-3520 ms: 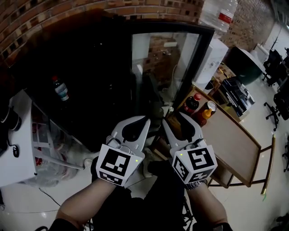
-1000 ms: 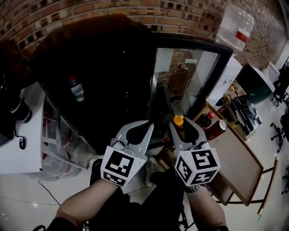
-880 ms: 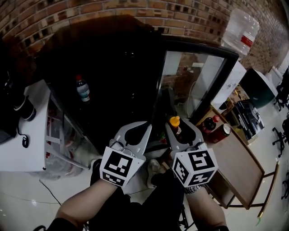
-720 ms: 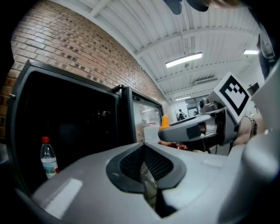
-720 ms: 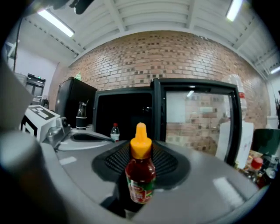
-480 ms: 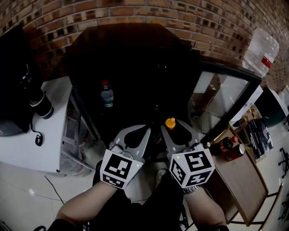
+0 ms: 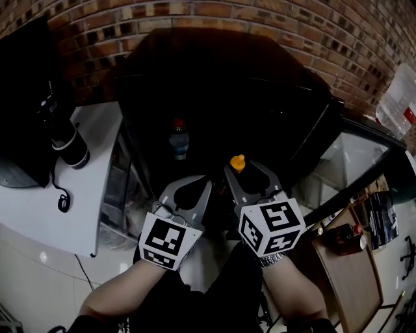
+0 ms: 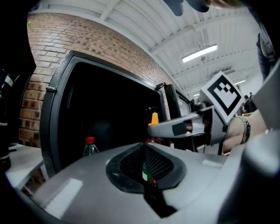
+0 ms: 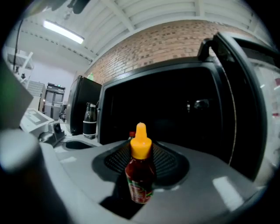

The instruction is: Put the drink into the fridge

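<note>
The drink is a small red bottle with an orange cap (image 7: pixel 238 162), standing upright between the fingers of my right gripper (image 7: pixel 240 173), which is shut on it. In the right gripper view the bottle (image 9: pixel 139 179) fills the gap between the pads, in front of the open black fridge (image 9: pixel 175 105). The fridge's dark inside (image 7: pixel 227 97) lies just beyond both grippers. A clear bottle with a red cap (image 7: pixel 177 138) stands inside, at the left. My left gripper (image 7: pixel 190 190) hangs beside the right one, jaws together and empty (image 8: pixel 146 164).
The fridge's glass door (image 7: pixel 354 159) stands open to the right. A white counter (image 7: pixel 84 188) with a black cup (image 7: pixel 67 138) is at the left. A wooden table (image 7: pixel 351 273) with dark bottles (image 7: pixel 344 235) is at the lower right. A brick wall (image 7: pixel 273 19) stands behind.
Over the last second the view has swung left, so the fridge opening is now straight ahead. My right gripper still holds the bottle. Before that it was empty, by the table.
</note>
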{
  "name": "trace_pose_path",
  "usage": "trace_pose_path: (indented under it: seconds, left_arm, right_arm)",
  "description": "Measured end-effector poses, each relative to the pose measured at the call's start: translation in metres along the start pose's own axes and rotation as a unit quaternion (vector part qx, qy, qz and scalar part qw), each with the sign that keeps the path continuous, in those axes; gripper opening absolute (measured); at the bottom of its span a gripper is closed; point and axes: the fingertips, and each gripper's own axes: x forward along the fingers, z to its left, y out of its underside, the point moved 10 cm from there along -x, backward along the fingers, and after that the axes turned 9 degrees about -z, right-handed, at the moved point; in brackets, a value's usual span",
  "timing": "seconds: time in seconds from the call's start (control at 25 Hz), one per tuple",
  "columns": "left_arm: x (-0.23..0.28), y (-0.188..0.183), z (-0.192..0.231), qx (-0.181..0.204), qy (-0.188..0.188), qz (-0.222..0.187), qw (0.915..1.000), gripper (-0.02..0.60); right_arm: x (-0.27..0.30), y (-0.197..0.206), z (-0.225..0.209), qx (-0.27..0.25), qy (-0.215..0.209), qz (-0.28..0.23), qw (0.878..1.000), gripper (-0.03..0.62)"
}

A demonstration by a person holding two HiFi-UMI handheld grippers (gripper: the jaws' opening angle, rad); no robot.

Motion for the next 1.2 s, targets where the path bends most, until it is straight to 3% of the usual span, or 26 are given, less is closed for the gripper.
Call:
trace_pose_path:
  seconds: [0.68,1.2]
  left_arm:
    - [0.022,0.014,0.057,0.013,-0.031,0.021,0.9992,0.005]
    - [0.03,0.019,0.071,0.01,-0.039,0.025,0.9989,0.005]
  right_arm:
    - [0.116,0.024,-0.018,0.014,-0.04,0.014,0.999,0.146]
    - [0.15,0.046,-0.021,0.017,-0.051,0.037,0.998,0.146]
